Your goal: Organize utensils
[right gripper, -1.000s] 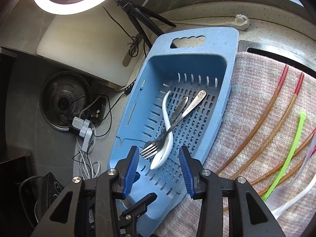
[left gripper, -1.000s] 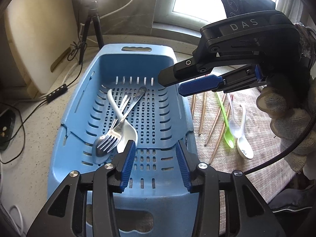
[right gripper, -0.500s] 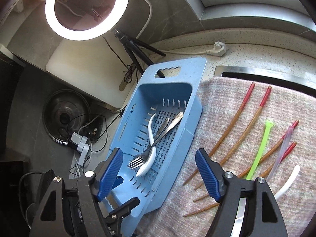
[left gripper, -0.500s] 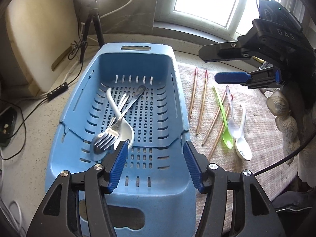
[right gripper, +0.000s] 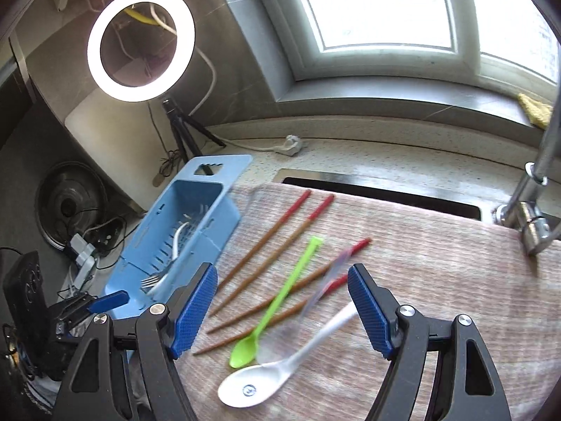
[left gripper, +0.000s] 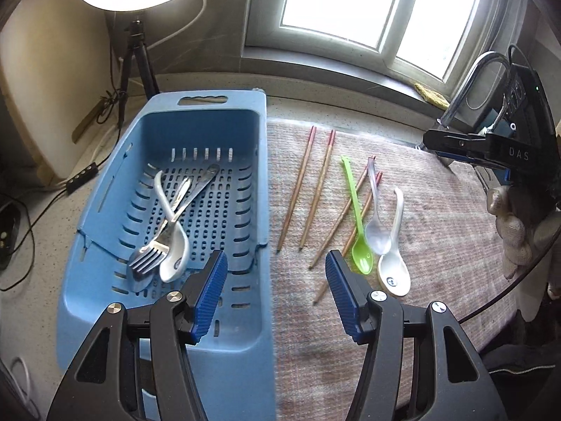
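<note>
left gripper (left gripper: 275, 289) fingers apart, empty | right gripper (right gripper: 282, 310) wide, empty | clear spoon (right gripper: 315, 301) blurred (outline unclear)

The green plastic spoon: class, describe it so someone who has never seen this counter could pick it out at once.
Start at the blue slotted plastic basket and move to the pinkish woven cloth beside it, where loose utensils lie in a row. Past the brown wooden chopsticks with red ends lies the green plastic spoon, next to a clear plastic spoon and a white ceramic spoon. It alone is bright lime green, long and thin.
</note>
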Tool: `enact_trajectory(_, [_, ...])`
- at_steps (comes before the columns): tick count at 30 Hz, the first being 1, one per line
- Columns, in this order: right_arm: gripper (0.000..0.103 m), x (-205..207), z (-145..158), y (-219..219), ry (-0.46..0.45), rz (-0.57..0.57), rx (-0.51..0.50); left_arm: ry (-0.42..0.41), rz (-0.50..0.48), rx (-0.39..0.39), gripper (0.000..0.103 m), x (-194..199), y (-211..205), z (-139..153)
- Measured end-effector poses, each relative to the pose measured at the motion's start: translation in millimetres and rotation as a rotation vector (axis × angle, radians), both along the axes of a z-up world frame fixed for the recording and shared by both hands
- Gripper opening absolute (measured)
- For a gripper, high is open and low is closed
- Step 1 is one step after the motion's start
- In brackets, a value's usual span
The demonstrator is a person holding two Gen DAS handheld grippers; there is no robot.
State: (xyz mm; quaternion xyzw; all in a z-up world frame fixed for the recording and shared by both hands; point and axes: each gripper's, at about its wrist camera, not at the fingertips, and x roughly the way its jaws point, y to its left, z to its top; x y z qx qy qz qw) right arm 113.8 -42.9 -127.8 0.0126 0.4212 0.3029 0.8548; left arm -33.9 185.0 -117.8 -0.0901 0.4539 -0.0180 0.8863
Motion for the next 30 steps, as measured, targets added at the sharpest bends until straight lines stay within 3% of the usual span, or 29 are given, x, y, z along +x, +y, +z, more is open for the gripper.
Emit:
enact_trajectory(8, [0.073,2,-20,-50,0.05,-0.104,-0.063,0.018,-0.05,-0.019,0.058,4,-41,-5])
enact_trajectory(14, [0.073,5,-25,-70,0.093,-0.107,-0.038,0.045,-0.075,-0.038,0.058,1,-68,-13])
enact_trajectory(24, [0.072,13,-35,-69,0.224,-0.05,0.058,0.066,-0.082,-0.052,0.058,-5,-89,-22])
enact_trajectory(30, [0.061,22,-36,-53,0.293,-0.004,0.111,0.073,-0.071,-0.044,0.058,-2,-87,-22])
